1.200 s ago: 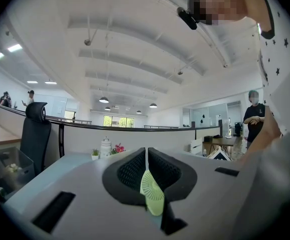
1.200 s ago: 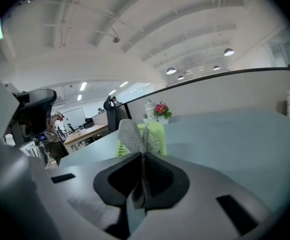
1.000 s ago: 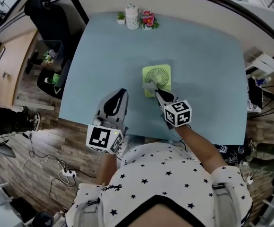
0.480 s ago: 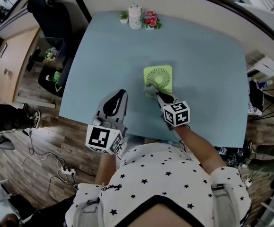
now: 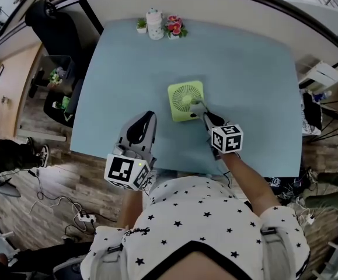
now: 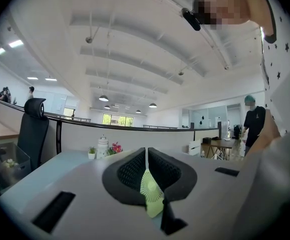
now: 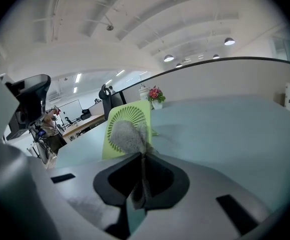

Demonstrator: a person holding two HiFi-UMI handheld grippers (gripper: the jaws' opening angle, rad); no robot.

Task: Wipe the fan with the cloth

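Note:
A light green square fan [image 5: 184, 98] stands upright in the middle of the blue table [image 5: 250, 69]. My right gripper [image 5: 203, 114] is at the fan's near right corner, shut on a grey cloth [image 5: 197, 106] that presses against the fan. In the right gripper view the cloth [image 7: 126, 135] bunches out of the right gripper [image 7: 142, 158] and covers the lower part of the fan's grille [image 7: 130, 113]. My left gripper [image 5: 140, 127] hovers over the table's near edge, left of the fan, shut and empty. Through its jaws the fan [image 6: 151, 190] shows ahead.
A white jar [image 5: 154, 24] stands at the table's far edge, with a small green plant [image 5: 140, 24] on one side and pink flowers [image 5: 173, 27] on the other. A black office chair [image 5: 52, 28] is off the left side. The table's near edge runs just below both grippers.
My right gripper has carried the cloth from the fan's near left corner across to its near right corner. The left gripper has stayed where it was.

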